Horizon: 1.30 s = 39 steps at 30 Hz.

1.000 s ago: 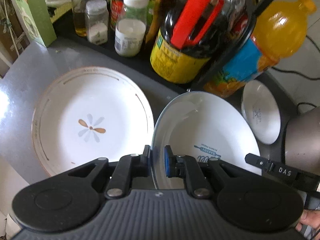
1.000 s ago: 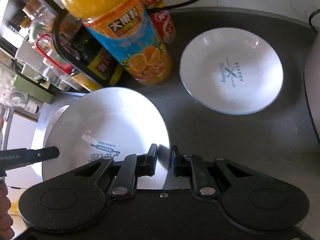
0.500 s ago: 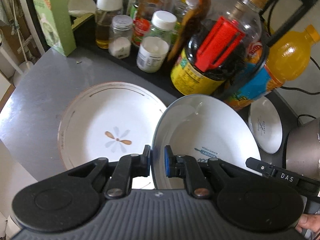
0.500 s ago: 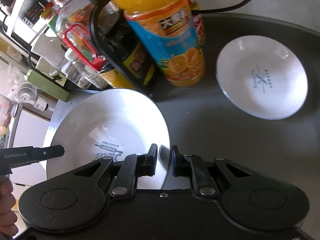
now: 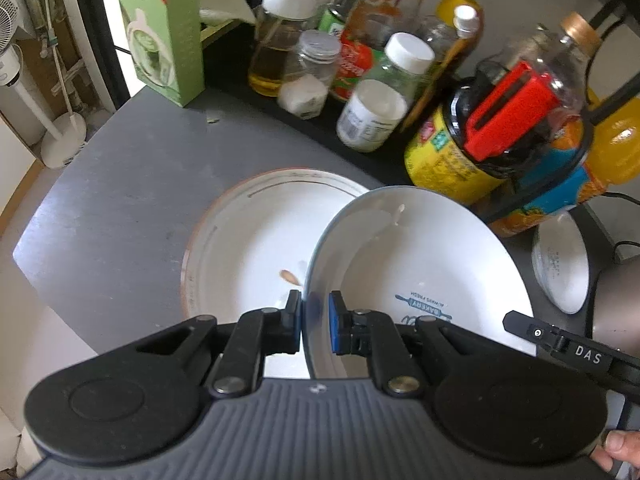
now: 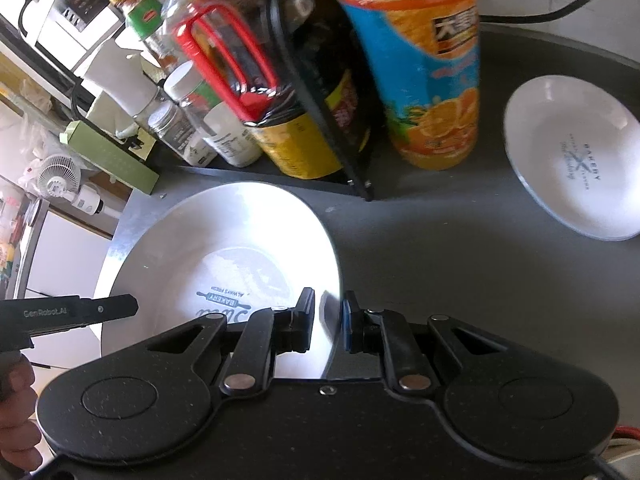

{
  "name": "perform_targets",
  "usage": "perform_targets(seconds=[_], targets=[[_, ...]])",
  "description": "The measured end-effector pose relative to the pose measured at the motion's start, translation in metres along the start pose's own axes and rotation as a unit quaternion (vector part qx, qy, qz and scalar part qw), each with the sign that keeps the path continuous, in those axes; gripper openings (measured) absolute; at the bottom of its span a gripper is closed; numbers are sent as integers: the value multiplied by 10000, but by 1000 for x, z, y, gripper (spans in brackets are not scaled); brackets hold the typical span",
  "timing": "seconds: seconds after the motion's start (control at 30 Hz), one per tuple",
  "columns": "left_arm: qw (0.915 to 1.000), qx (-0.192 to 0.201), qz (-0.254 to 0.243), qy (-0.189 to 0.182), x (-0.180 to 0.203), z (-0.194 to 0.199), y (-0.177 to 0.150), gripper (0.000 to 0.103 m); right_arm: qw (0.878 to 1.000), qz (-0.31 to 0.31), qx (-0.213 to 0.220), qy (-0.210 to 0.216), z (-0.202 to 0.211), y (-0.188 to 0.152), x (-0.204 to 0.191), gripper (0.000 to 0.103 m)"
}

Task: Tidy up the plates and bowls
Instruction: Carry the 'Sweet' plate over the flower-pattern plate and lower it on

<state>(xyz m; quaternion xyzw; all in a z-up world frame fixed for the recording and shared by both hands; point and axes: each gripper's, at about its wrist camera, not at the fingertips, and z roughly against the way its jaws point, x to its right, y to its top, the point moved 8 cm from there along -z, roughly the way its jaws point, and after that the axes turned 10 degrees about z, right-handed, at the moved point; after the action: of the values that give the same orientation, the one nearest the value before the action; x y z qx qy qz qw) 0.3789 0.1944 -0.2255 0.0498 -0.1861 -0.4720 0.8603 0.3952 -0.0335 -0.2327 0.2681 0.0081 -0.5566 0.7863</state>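
Blue pads on your left gripper (image 5: 314,322) are pinched on the near-left rim of the white bakery-print bowl (image 5: 420,264); your right gripper (image 6: 327,322) is clamped on the opposite rim of that same bowl (image 6: 224,256), so you've got it held from both sides and tilted a bit; in the left wrist view the bowl hangs over the right part of the big flower plate (image 5: 248,240), covering most of the little petal print; can't tell if the bowl is touching the plate or just above it; the plate itself lies flat on the grey counter (image 5: 120,208); just past the bowl there's a big dark bottle with a red handle (image 5: 508,120) sitting in a black wire rack (image 6: 320,92), with the orange juice bottle (image 6: 432,64) right beside it; behind those you've got a row of jars and sauce bottles, plus a white-capped jar (image 5: 380,96) and a green box (image 5: 164,32) at the far left; over on the right, well apart from what you're holding, a second small bakery bowl (image 6: 572,156) sits on the dark counter (image 6: 440,248); you can also spot each gripper's arm poking into the other camera's edge.
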Motion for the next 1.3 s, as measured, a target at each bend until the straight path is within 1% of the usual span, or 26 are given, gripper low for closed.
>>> perform_targets(seconds=[0.3,0.5,0.93,1.3], targets=[[9999,-74,-63,97,-27,-11,12,12,9999,-61,-64,-105,-21,-3,-21,15],[9997,-193,-100,105,-41,-23,17,12,9996,-38,-128,-258,-30,-5,-29,14],[9992,-250,-304,90,-51,-38,28,12,9975,29,-169,-682,-43,-5,-44,14],[9989,-314,-312,169,-65,-52,30,13,9961,218,-256,-819,-53,-4,-54,14]])
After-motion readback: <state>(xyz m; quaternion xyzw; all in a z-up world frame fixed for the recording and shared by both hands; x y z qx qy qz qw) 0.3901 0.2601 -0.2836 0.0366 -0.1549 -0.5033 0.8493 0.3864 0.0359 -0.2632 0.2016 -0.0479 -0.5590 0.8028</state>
